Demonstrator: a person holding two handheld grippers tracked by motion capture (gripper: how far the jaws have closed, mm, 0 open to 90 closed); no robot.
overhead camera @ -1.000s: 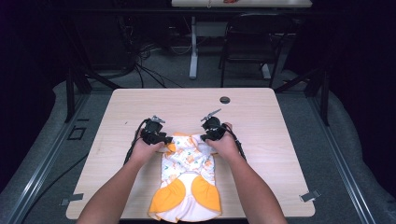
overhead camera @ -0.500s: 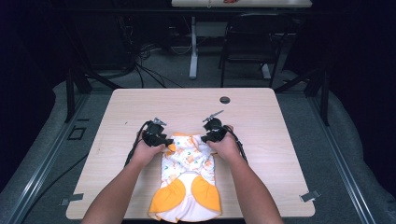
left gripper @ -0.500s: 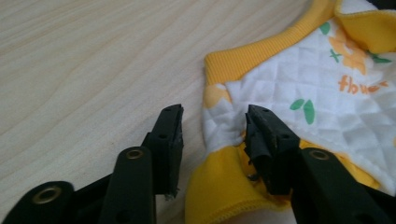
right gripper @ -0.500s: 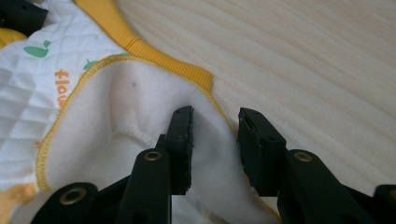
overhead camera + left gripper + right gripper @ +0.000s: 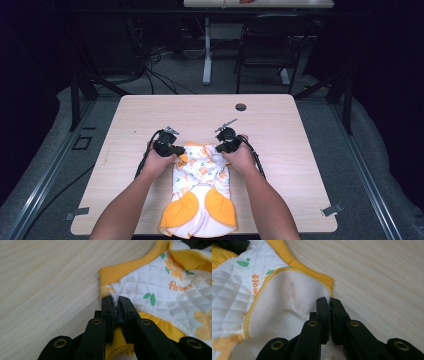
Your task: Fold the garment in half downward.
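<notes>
Garment: a small quilted white garment [image 5: 200, 192] with orange patches and yellow trim lies flat on the near middle of the table [image 5: 300, 165], its orange end at the near edge and its yellow-ribbed end pointing far.
Left gripper: the left gripper [image 5: 176, 150] sits at the far left corner of the garment; in the left gripper view [image 5: 115, 301] its jaws have just been closing and now pinch a fold of white cloth beside the yellow ribbing [image 5: 130, 268].
Right gripper: the right gripper [image 5: 223, 147] sits at the far right corner; in the right gripper view [image 5: 329, 302] its jaws have just been closing too and now clench the edge of the cloth, where the fleecy white lining [image 5: 287, 305] is turned up.
What changed: both pairs of jaws stood wider a moment ago in the high view and have come together on the cloth; both hands have kept their place.
Meaning: I judge both far corners are now secured, so the garment is ready to be lifted or folded over toward the near edge.
Hard to make out: how much cloth, one layer or more, lies between each pair of pads I cannot tell; the black jaws hide the bite.
Cut off: the near hem of the garment runs to the bottom edge of the high view.
Far: a small dark round spot [image 5: 241, 107] shows on the far side of the table; what it is stays unclear.
</notes>
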